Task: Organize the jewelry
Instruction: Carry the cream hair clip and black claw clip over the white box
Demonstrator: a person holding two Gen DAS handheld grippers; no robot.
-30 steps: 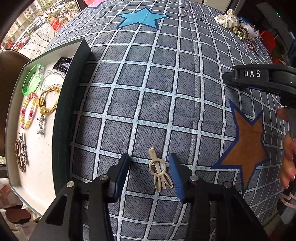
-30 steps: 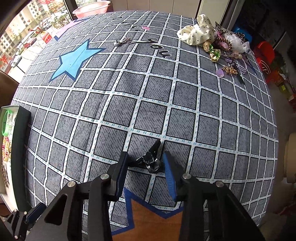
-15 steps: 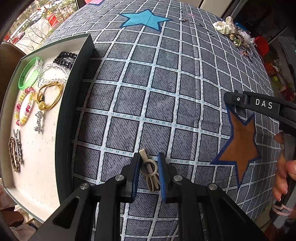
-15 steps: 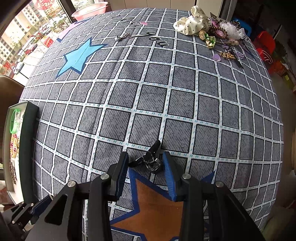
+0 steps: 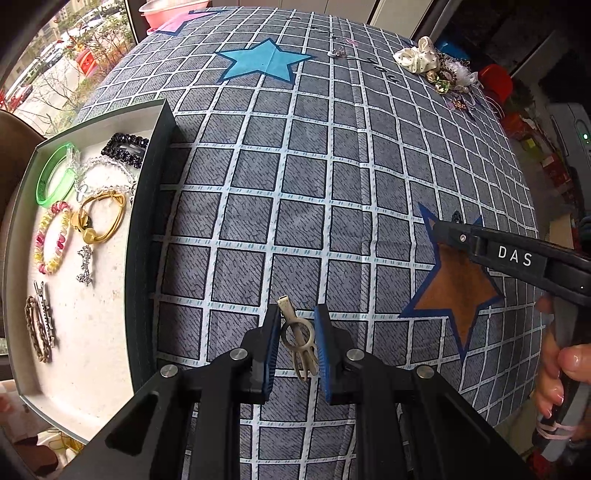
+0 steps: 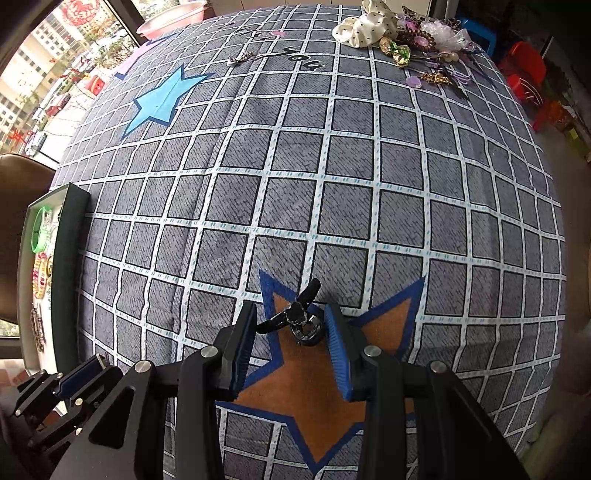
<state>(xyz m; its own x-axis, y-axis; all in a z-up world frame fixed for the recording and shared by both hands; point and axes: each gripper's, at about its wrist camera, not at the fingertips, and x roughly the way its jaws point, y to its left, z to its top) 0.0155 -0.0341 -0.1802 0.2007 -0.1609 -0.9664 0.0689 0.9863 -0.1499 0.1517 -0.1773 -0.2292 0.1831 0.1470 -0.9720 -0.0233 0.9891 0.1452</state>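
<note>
My left gripper (image 5: 296, 341) is shut on a beige hair clip (image 5: 298, 338) and holds it above the checked cloth, right of the dark-walled jewelry tray (image 5: 146, 206). The tray holds a green bangle (image 5: 54, 178), a gold bracelet (image 5: 99, 218), a black rhinestone clip (image 5: 125, 150) and other pieces. My right gripper (image 6: 291, 332) is shut on a black hair clip (image 6: 301, 317) over the orange star; its arm also shows in the left wrist view (image 5: 517, 258).
A pile of loose jewelry and a polka-dot bow (image 6: 365, 24) lies at the table's far right corner. A small silver piece (image 6: 240, 58) lies at the far edge. A brown chair (image 6: 18, 206) stands left of the tray.
My left gripper closed on the beige clip and lifted it. My right gripper carried the black clip back toward me, from the grey squares to over the orange star.
</note>
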